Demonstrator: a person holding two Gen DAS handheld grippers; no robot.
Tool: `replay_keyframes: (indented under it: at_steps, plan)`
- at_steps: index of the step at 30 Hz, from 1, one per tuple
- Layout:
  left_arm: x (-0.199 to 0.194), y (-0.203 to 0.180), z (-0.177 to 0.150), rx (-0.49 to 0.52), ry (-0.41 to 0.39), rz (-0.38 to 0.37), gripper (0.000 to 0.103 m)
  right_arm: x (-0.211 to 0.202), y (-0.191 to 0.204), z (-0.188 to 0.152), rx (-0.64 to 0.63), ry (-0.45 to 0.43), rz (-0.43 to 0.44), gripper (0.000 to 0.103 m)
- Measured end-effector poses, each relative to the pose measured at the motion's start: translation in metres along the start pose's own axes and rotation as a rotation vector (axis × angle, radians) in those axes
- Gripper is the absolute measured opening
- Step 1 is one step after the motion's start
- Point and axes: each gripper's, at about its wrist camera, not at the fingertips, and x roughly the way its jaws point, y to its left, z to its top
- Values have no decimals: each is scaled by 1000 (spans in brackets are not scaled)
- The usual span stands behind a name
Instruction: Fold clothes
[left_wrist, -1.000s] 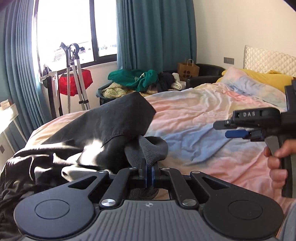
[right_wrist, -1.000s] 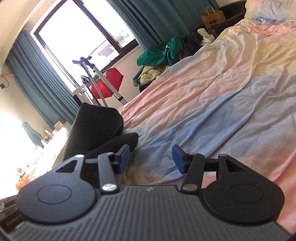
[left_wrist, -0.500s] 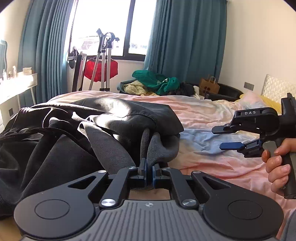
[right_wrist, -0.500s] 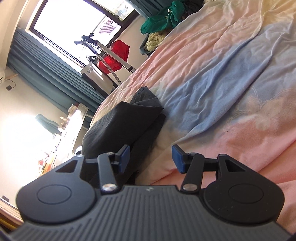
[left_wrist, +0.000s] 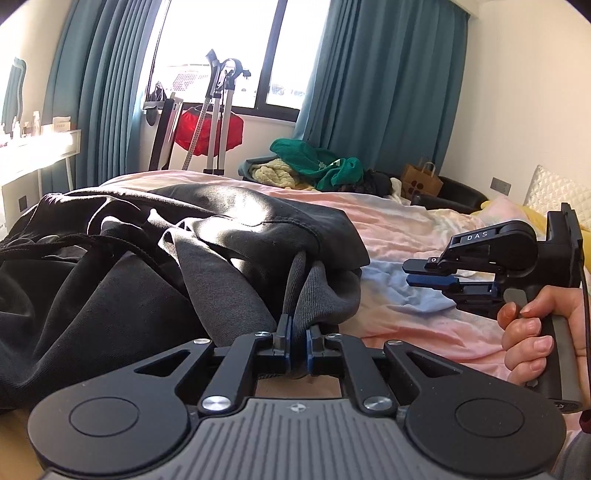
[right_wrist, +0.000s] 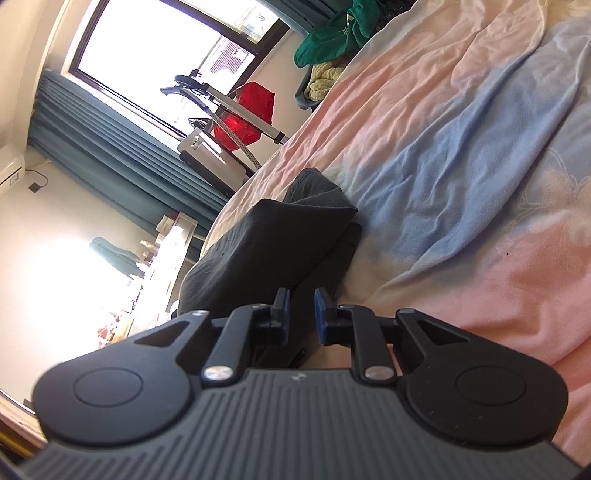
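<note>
Left gripper (left_wrist: 298, 338) clamped on dark grey garment (left_wrist: 192, 266), lower centre. Right gripper (right_wrist: 301, 314) just been closing, narrow gap; fabric between pads hard to tell

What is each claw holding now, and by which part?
Left claw pinches the dark sweatshirt by its ribbed cuff. Right claw, just narrowed, holds nothing.

Right gripper (right_wrist: 300, 314) (jaws just narrowed, nothing clamped) beside dark garment (right_wrist: 273, 236).
</note>
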Motion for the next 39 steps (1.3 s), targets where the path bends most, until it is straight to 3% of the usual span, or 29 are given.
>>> replay_keyframes:
  at_steps: [6,10,18,21,27,32,36,39]
  plan:
    - [-1,-2,-2,3,1,10,9,-12,-4,3,24,-52,-4,5]
    - [0,-3,-3,8,2,17,9,-25,-15,10,81,-101,-40,5]
    - [0,-3,-3,6,-1,18,9,-23,-21,24,117,-107,-65,7]
    - [0,1,-1,-20,0,9,9,-4,-15,27,100,-70,-64,8]
    - [-3,7,1,-68,-24,23,9,70,-25,35,116,109,-55,8]
    - [-1,9,4,-93,-37,10,9,119,-34,40,121,192,-54,8]
    - [2,14,7,-136,-50,-6,9,130,-42,40,173,197,-28,10]
    - [2,23,9,-198,-58,-27,9,121,-48,40,263,196,-26,18]
